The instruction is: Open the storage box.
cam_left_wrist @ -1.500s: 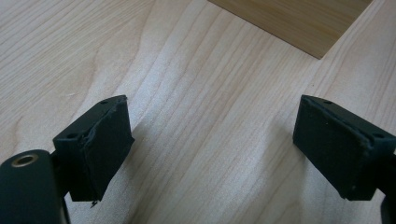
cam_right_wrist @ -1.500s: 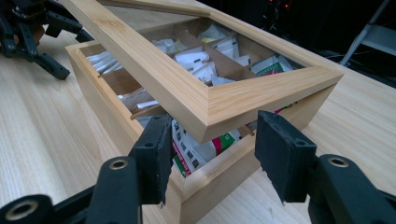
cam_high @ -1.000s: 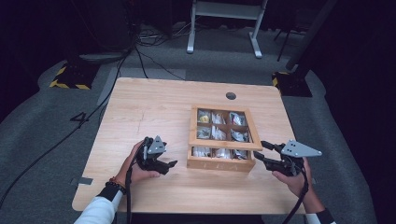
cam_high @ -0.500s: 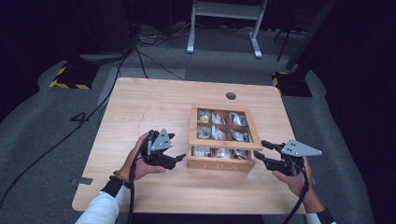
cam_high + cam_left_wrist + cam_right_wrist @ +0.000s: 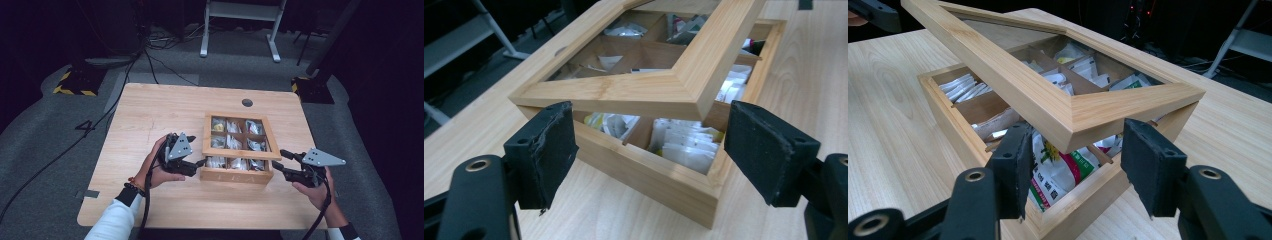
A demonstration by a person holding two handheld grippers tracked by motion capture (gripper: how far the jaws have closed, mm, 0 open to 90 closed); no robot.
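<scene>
Now both the left hand-held gripper (image 5: 199,162) and right hand-held gripper (image 5: 276,166) stand apart, each around a corner of the lid (image 5: 684,75), raised above the wooden box (image 5: 235,175).

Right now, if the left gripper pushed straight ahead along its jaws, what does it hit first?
Most likely the raised corner of the glass-paned lid, which sits centred between the left gripper jaws. The wooden box wall lies just below; depth is hard to judge.

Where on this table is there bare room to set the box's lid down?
The widest bare patch is the table left of the wooden box, beyond the left gripper. A narrower strip runs behind the box by the cable hole. The near edge is crowded: both hands, with the right gripper at the raised lid.
</scene>
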